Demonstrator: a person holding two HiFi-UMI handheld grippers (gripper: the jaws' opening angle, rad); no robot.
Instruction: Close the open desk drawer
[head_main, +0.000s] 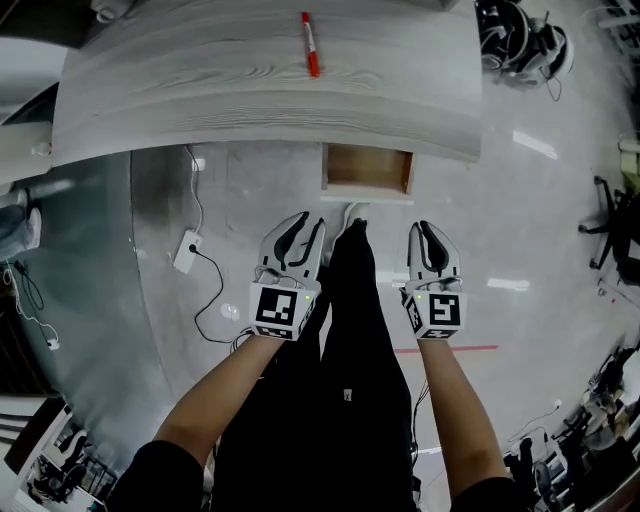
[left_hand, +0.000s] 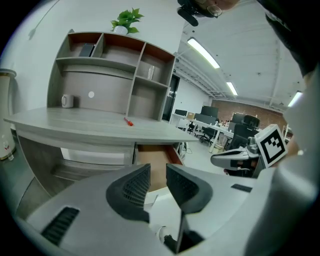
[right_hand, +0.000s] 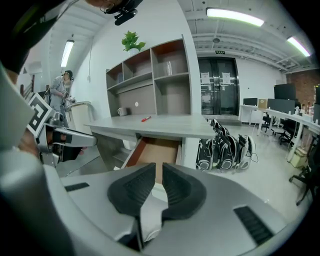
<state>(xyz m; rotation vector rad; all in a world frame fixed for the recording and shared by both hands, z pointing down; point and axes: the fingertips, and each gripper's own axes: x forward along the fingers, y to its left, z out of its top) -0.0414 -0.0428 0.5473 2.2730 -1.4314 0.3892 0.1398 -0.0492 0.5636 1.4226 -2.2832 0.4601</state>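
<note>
I am at the first step of the job: getting my two grippers up to the drawer. The drawer (head_main: 367, 170) is pulled out from under the front edge of the surface (head_main: 200, 90), a bit to the right of the middle. Its brown inside shows from above. I think there is nothing in it, but it is small in the head view and I cannot be sure. A red pen (head_main: 310, 44) lies on top of the surface, well back from the drawer. It does not matter for this job.

Both grippers hang in front of me, lower than the surface and apart from the drawer front. Neither one touches it. The left gripper (head_main: 303, 228) is a little to the left of the drawer. Its jaws stand a bit apart, with a narrow gap and nothing between them. The right gripper (head_main: 430, 232) is a little to the right. Its jaws are almost together, with only a thin slit, and it holds nothing too. In each gripper view the open drawer shows ahead, past the jaws.

Next I need to bring one gripper, or both, forward to the white front of the drawer and push it in. I do not need to grab anything. I should push near the middle of the front, or the same on both sides, so the drawer slides straight and does not jam. I should go slow at the end so it does not bang.
</note>
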